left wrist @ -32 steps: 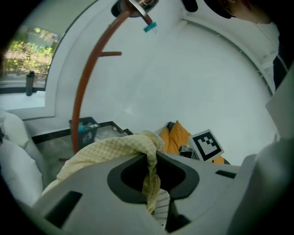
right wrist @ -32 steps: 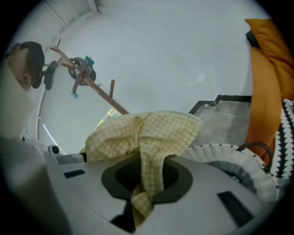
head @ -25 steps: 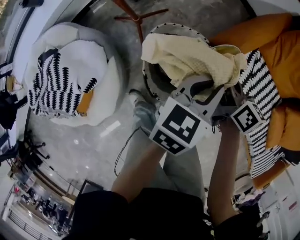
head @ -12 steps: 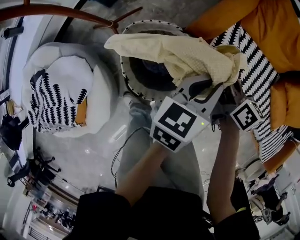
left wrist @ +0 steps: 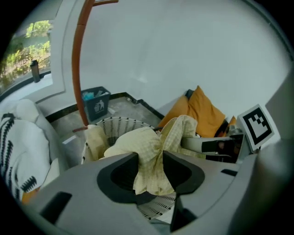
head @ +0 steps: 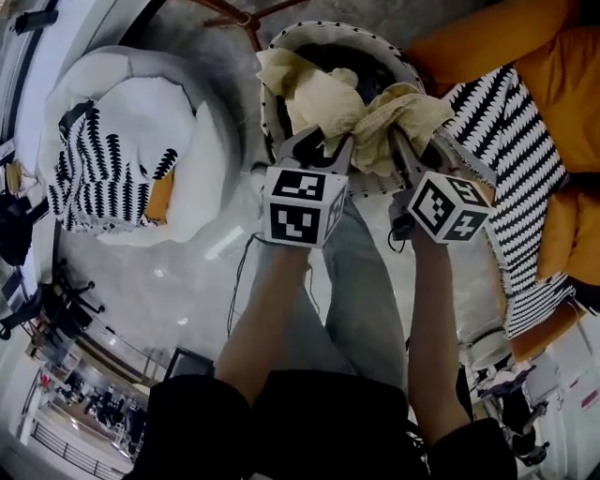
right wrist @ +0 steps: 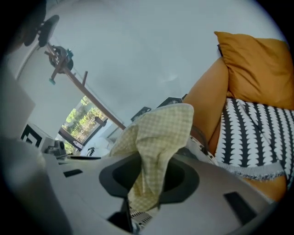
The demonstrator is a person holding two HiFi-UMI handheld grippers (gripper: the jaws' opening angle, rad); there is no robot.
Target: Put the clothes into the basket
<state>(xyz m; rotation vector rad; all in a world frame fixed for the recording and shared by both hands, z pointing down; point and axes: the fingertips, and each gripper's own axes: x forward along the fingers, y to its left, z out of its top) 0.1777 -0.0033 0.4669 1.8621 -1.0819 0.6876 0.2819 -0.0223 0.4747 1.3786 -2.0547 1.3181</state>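
A pale yellow checked cloth (head: 328,94) lies bunched over the near rim of the round white woven basket (head: 281,42), partly down inside it. My left gripper (head: 317,141) is at the basket's near edge. Its jaws are opening and the cloth (left wrist: 138,147) hangs loosely through the gap. My right gripper (head: 417,141) is beside it on the right. Its jaws are also opening, but a fold of the cloth (right wrist: 156,133) is still pinched between them. In the left gripper view the basket (left wrist: 115,126) sits just beyond the jaws.
A white beanbag (head: 202,122) with a black-and-white patterned cloth (head: 103,178) lies to the left. Orange cushions (head: 525,56) under a black-and-white throw (head: 511,150) lie to the right. Wooden stand legs (head: 244,14) rise behind the basket. A blue bin (left wrist: 96,103) stands by the wall.
Both grippers have dropped to the basket's near rim with the cloth. The cloth, held spread above the basket before, is now bunched into its opening. The left jaws stand wider.
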